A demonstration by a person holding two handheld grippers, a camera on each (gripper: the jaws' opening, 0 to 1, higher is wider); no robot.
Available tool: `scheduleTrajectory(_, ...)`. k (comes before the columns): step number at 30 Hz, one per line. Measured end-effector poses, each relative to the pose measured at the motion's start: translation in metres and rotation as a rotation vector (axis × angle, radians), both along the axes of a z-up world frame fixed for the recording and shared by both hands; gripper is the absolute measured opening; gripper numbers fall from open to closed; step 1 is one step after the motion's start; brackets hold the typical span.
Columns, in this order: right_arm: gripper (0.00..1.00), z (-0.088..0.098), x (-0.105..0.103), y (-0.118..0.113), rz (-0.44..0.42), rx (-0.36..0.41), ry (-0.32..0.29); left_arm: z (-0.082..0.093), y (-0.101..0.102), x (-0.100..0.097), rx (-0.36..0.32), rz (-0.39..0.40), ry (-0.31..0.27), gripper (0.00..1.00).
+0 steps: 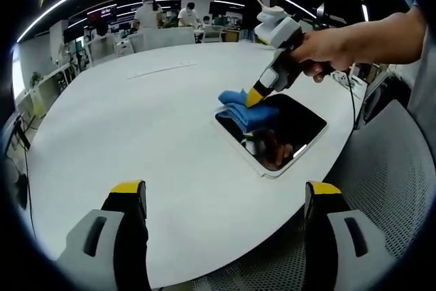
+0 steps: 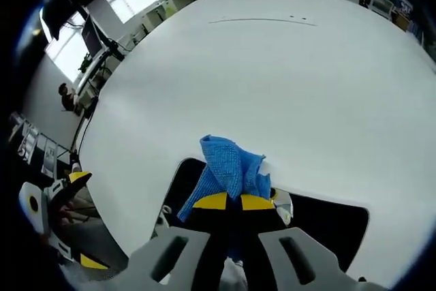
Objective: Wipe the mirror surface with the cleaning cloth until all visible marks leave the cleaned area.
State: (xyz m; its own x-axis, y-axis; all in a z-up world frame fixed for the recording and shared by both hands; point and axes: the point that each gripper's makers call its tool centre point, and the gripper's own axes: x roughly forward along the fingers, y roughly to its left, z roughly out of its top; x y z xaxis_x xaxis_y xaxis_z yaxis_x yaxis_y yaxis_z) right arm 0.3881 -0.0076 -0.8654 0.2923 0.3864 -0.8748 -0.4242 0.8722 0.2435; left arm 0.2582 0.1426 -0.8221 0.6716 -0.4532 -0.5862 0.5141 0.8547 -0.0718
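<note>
Left gripper (image 1: 225, 202): near, jaws spread, holding nothing, over white worktop (image 1: 150, 120). Mirror (image 1: 272, 131): flat at worktop's right edge. Blue cloth (image 1: 244, 108): on mirror's far corner, pinched by right gripper (image 2: 227, 202)

The cloth (image 1: 246, 110) lies on the mirror's (image 1: 293, 131) far corner, the mirror near the table (image 1: 136, 120) edge.
</note>
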Motion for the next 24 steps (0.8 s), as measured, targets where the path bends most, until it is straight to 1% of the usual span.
scheduleTrajectory(5,0.00,0.0001,0.0001,-0.0045,-0.007,-0.007,0.002,-0.0001,-0.0003,-0.0001,0.000,-0.001,0.000,0.96)
scheduleTrajectory(15,0.00,-0.0026,0.0025,-0.0033,-0.019,-0.005,0.001,0.0002,-0.0002,0.0004,0.000,-0.003,-0.003,0.98)
scheduleTrajectory(18,0.00,-0.0012,-0.0015,-0.0033,-0.021,-0.008,-0.012,0.0008,0.0001,0.0007,-0.002,0.001,-0.005,0.99)
scheduleTrajectory(24,0.00,-0.0029,-0.0068,-0.0036,-0.029,-0.006,-0.015,0.0013,0.0004,0.0008,-0.002,0.004,-0.007,0.99)
